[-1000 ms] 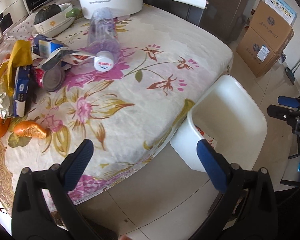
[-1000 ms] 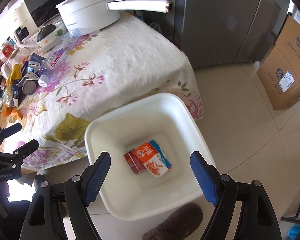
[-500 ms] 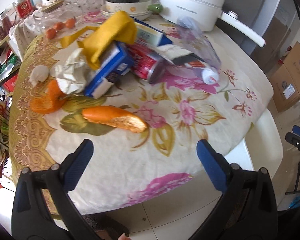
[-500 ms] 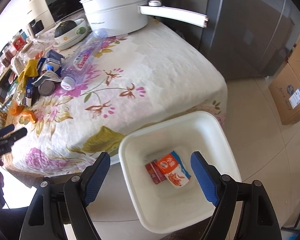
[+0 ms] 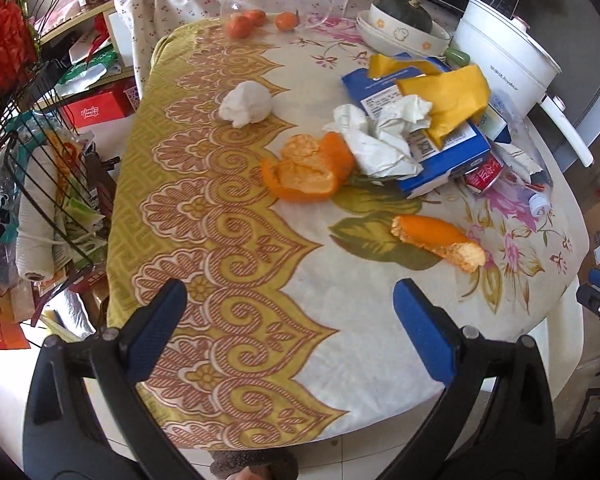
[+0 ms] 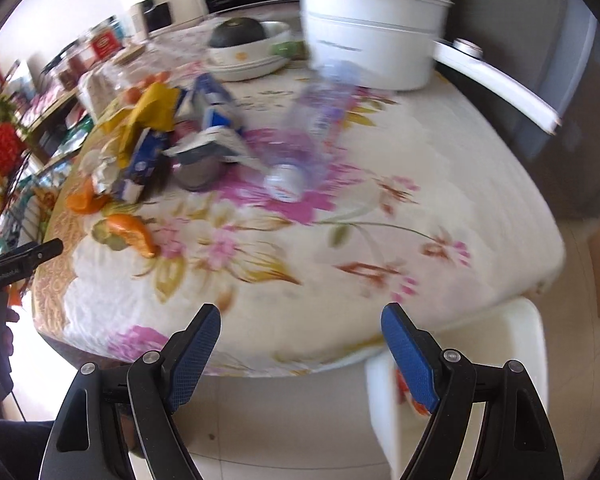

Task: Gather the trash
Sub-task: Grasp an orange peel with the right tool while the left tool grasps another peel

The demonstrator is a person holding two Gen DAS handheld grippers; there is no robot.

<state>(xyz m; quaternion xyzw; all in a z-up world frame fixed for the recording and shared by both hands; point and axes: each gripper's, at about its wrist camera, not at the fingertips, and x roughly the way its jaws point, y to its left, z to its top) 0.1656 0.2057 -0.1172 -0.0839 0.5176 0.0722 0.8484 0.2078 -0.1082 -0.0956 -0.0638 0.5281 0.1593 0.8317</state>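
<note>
Our left tool (image 5: 288, 326) stood wide open with nothing between its blue ribbed pads, and our right tool (image 6: 300, 344) was likewise spread and empty. A second earlier the left tool had looked past the worktop's edge at the white bin on the floor; now it faced the cluttered end of the worktop (image 5: 260, 272), over the gold and brown scrollwork border of the cloth. The right tool had hung above the bin (image 6: 524, 344) with its red and orange wrappers in plain sight; now it looked across the flowered cloth, and only the bin's smooth white rim showed at lower right, tucked just beside the worktop's edge.

Nearest the left tool lay a curled strip of orange peel (image 5: 436, 242), pithy and rough on its inner face. Beyond it sat a larger cupped peel (image 5: 308, 168), touching a crumpled white tissue (image 5: 380, 140). A second tissue ball (image 5: 246, 104) lay apart to the left. The tissue rested against a flat blue carton (image 5: 424, 132) with a floppy yellow wrapper (image 5: 452, 96) draped over it. A red can (image 5: 484, 174) lay on its side just beside the carton, and a clear plastic bottle (image 6: 316, 128) with a white cap lay on the pink blossoms, blurred in the right view. Behind stood a glossy white pot (image 6: 372, 40) with a long handle.
</note>
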